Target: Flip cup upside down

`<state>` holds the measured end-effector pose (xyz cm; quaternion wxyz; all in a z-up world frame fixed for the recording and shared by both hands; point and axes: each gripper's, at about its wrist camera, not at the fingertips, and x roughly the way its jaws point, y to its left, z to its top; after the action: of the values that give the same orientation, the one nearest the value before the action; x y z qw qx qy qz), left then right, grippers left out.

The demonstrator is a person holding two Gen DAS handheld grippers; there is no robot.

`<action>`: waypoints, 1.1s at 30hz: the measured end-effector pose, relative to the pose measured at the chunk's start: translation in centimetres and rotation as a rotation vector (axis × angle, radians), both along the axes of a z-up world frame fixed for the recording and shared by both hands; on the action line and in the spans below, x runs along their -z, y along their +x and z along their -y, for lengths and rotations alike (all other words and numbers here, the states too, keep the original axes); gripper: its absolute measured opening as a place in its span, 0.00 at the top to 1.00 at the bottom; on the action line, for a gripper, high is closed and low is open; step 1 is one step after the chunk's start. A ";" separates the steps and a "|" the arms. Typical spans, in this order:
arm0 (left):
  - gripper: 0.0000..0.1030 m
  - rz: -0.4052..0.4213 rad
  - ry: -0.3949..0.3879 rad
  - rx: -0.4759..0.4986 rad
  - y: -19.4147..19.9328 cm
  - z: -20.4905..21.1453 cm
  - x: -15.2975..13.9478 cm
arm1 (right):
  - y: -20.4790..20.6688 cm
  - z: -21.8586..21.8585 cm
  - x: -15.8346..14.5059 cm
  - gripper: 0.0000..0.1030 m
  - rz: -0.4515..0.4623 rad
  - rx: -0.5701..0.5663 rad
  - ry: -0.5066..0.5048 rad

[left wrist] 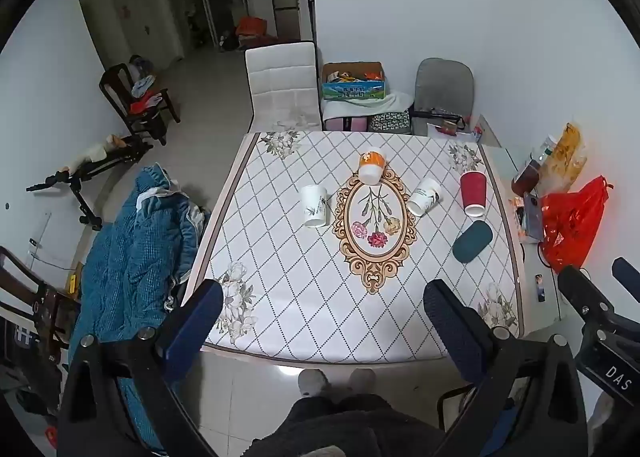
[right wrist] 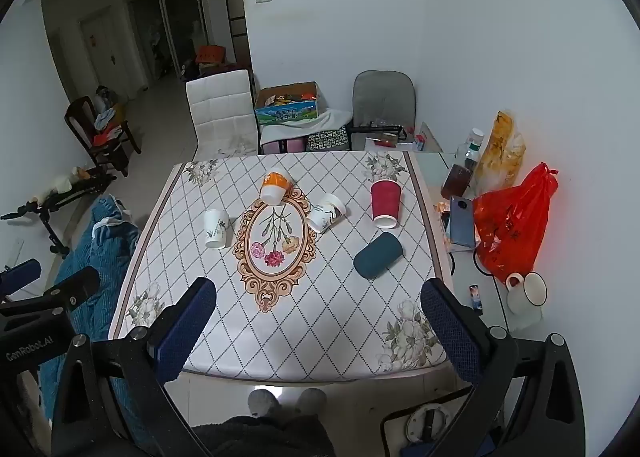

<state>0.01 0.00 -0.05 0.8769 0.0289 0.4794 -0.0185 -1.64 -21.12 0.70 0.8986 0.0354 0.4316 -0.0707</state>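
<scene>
Several cups sit on the patterned table (left wrist: 288,297). A white cup (left wrist: 314,205) (right wrist: 216,228) stands mouth down at the left. An orange-and-white cup (left wrist: 372,168) (right wrist: 274,189) stands mouth down at the back. A white printed cup (left wrist: 424,197) (right wrist: 326,213) lies on its side. A red cup (left wrist: 473,193) (right wrist: 385,204) stands mouth down at the right. A dark teal cup (left wrist: 472,241) (right wrist: 378,258) lies on its side. My left gripper (left wrist: 322,325) and right gripper (right wrist: 318,321) are open and empty, above the table's near edge.
A side table to the right holds a red plastic bag (right wrist: 512,225), a phone (right wrist: 462,221), bottles (right wrist: 472,153) and a white mug (right wrist: 526,293). A white chair (right wrist: 222,113) and a grey chair (right wrist: 382,105) stand behind the table. A blue blanket (left wrist: 132,249) lies at the left.
</scene>
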 end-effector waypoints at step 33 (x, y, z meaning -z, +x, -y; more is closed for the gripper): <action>0.00 0.012 -0.009 0.009 -0.2 0.2 -0.7 | 0.1 -0.1 0.0 0.00 -0.004 -0.007 0.008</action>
<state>-0.20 -0.19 0.63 0.8797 0.0275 0.4741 -0.0245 -1.52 -21.06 0.66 0.8978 0.0372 0.4339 -0.0661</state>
